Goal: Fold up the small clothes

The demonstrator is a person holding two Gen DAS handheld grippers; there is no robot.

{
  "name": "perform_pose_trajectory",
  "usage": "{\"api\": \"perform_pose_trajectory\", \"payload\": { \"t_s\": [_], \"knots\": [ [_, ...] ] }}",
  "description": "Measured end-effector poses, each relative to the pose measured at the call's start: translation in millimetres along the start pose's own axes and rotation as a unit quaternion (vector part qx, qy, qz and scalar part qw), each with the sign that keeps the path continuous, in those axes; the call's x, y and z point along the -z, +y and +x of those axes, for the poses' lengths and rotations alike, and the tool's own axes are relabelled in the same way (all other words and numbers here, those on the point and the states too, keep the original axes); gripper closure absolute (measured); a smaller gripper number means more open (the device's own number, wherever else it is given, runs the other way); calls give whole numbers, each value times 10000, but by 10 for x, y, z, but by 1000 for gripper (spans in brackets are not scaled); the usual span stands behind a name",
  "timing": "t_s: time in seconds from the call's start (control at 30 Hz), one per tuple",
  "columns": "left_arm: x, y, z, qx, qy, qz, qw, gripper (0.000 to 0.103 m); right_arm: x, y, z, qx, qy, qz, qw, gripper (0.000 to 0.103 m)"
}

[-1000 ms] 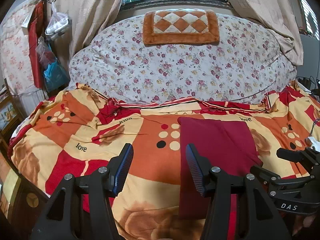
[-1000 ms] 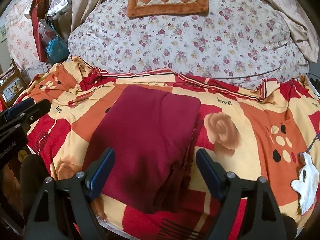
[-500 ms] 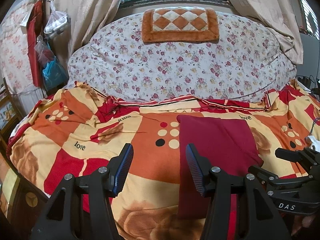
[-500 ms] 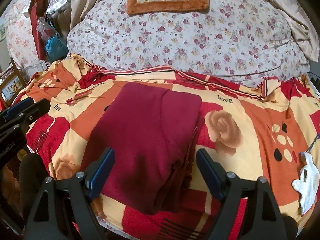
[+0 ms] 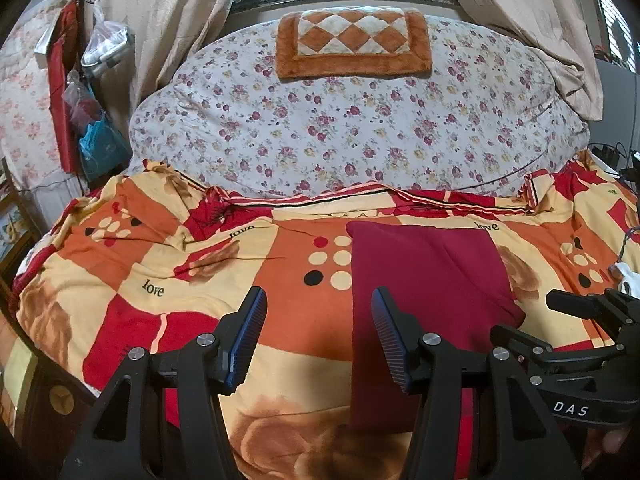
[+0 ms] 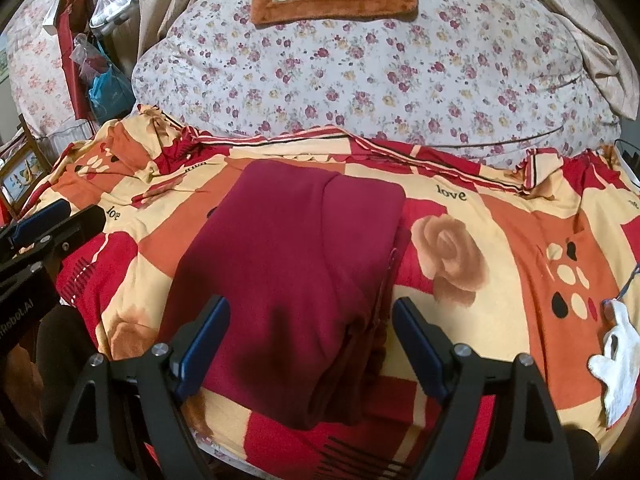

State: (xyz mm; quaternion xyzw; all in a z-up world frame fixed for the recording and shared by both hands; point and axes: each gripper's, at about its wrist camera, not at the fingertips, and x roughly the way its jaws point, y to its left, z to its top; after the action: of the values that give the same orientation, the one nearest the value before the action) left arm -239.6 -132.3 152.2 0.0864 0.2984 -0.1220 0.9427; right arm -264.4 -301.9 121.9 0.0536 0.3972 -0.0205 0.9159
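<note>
Nearest, the left hand-held gripper [image 5: 318, 336] and the right hand-held gripper [image 6: 310, 340] both hover with jaws spread wide and nothing between them, just above the near edge of the bed [image 6: 500, 264]. Compared with a second ago, little has shifted: the views have barely drifted and neither gripper has closed. Beyond them, the maroon garment [image 6: 288, 272] lies already folded into a long rectangle, running from the bed's near edge toward its middle. Judged from this, the fold looks largely complete, perhaps one more fold remaining. Farther back rests the floral duvet [image 5: 360, 132] bearing a checkered mat [image 5: 354, 44].
</note>
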Motion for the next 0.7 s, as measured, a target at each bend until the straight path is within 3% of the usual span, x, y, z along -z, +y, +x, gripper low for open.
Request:
{"api": "perform_pose_trajectory", "payload": {
  "t_s": [0.7],
  "knots": [
    [-7, -3, 346, 81, 259, 43, 9996, 69, -34, -60, 303, 33, 226, 236, 9995, 17]
  ]
}}
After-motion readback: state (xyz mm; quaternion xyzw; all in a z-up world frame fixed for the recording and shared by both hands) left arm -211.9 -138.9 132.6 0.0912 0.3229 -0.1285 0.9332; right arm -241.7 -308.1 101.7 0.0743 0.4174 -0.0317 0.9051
